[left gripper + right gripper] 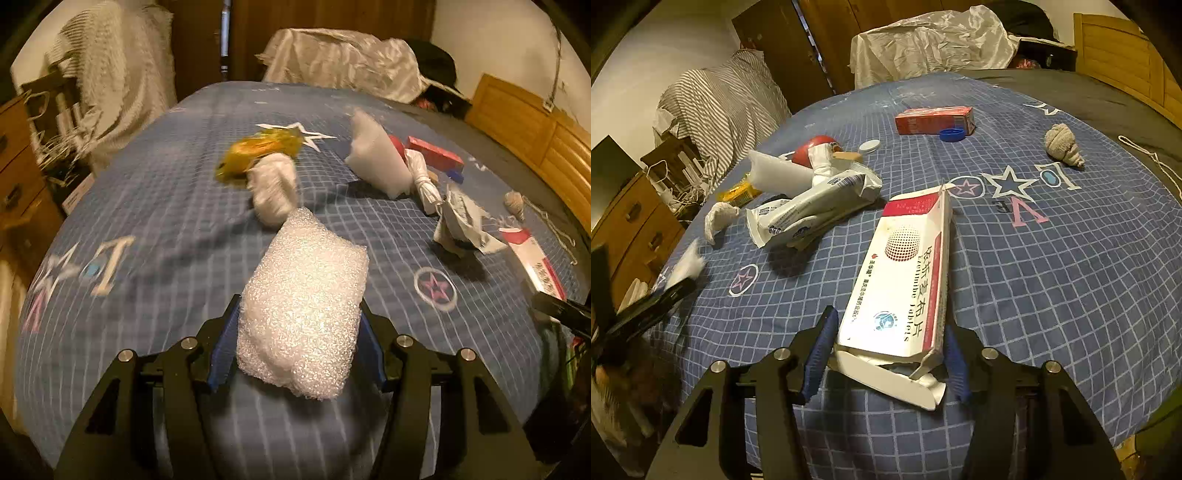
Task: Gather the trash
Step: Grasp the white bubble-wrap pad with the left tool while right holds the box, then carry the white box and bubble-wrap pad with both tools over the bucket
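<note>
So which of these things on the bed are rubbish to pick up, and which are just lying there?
Trash to collect: bumpy white foam wrap; torn white-and-red tablet box; crumpled white plastic wrapper; red carton; blue bottle cap.
Just lying about: blue checked bedspread; grey rolled-up cloth; white cord; striped cover.

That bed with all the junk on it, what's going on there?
A person with a gripper in each hand is collecting trash off a blue checked bedspread. The left gripper has a white foam wrap piece between its pads, apparently gripped. The right gripper straddles a torn white and red tablet box, jaws not visibly clamped. Wrappers, a red box and a blue cap lie scattered.
</note>
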Available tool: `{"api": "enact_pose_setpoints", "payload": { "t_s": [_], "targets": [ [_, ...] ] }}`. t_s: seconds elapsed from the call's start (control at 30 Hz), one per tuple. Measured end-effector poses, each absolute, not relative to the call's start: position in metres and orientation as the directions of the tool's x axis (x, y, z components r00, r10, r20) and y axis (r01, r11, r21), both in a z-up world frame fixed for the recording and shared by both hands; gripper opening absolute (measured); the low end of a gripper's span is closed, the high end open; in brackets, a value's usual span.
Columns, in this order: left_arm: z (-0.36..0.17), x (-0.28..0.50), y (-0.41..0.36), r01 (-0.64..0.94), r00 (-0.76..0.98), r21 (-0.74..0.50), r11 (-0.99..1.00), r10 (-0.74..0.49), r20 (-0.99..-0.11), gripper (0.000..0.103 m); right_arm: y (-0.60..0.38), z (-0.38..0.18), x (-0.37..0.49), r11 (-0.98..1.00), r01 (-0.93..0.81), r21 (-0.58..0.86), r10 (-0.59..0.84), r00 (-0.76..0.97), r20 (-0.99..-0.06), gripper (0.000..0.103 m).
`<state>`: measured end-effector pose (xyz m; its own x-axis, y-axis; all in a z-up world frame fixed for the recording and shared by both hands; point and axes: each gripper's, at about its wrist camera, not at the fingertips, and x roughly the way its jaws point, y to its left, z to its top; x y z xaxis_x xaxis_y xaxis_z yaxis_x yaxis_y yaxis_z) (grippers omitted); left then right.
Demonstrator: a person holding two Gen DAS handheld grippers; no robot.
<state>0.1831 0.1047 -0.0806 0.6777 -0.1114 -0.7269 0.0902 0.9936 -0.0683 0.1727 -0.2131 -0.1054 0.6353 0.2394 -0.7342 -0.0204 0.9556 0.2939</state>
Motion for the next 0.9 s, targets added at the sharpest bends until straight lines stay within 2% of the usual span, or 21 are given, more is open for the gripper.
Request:
{"api": "enact_pose_setpoints", "payload": {
  "t_s": [0.17,0.27,0.33,0.4,0.7,0.9],
  "targets": [
    [-0.077,0.161,0.109,-0.011,0.705,0.030,0.999,0.029,-0.709,0.055,-0.204,-0.105,0.174,0.963,-0.010,0.268,0.211,0.646,-0.734,0.079],
    [-0.083,0.166,0.112,-0.048,0.692,0.057,0.997,0.074,-0.718,0.058,-0.200,-0.106,0.176,0.971,0.004,0.240,0.178,0.656,-0.733,0.079],
    [-0.092,0.171,0.113,-0.056,0.673,0.059,0.997,0.081,-0.735,0.058,-0.198,-0.108,0.176,0.977,0.010,0.213,0.155,0.655,-0.740,0.073],
    [-0.092,0.173,0.113,-0.058,0.680,0.048,0.997,0.074,-0.730,0.059,-0.199,-0.109,0.175,0.982,0.023,0.187,0.126,0.656,-0.744,0.058],
    [-0.085,0.169,0.122,-0.040,0.692,-0.037,0.999,0.001,-0.721,0.053,-0.204,-0.108,0.170,0.974,0.017,0.225,0.155,0.673,-0.723,0.050],
    [-0.065,0.156,0.112,-0.093,0.722,0.012,0.996,0.075,-0.688,0.053,-0.190,-0.088,0.160,0.967,-0.046,0.249,0.208,0.704,-0.680,0.050]
  ]
}}
